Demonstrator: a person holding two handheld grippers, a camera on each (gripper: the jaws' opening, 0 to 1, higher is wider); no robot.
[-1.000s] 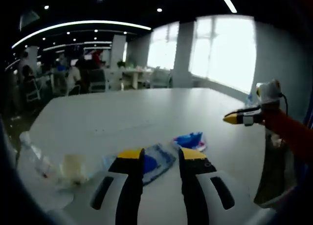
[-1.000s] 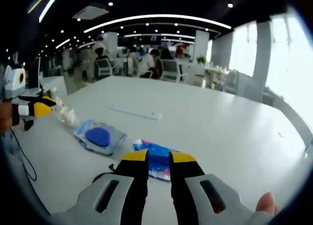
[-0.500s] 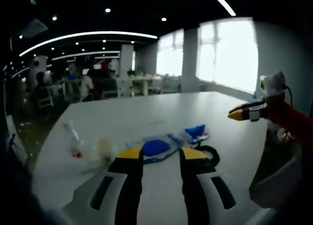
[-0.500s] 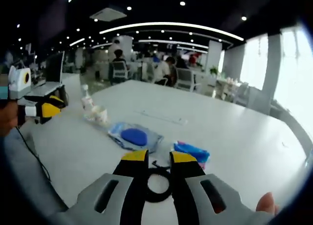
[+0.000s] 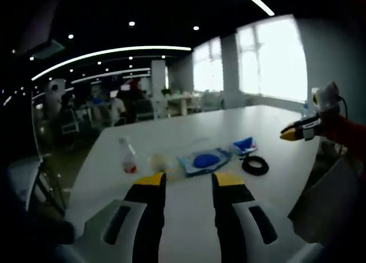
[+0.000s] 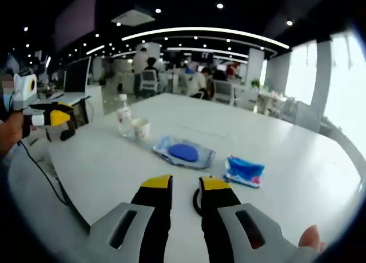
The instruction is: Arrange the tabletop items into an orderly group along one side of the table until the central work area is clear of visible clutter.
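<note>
On the white table stand a small clear bottle and a pale cup. Beside them lie a clear pouch holding a blue pad, a blue packet and a black cable coil. My left gripper hovers open well short of them, holding nothing. In the right gripper view I see the same bottle, cup, pouch and packet. The coil is half hidden behind my open right gripper.
The right gripper enters the left gripper view from the right, and the left gripper enters the right gripper view from the left. A thin black cable trails off the near table edge. A monitor and seated people are behind.
Both views have drawn back from the table, so the items look smaller and farther off. The bottle, cup and coil have come fully into view. The items themselves have not moved.
</note>
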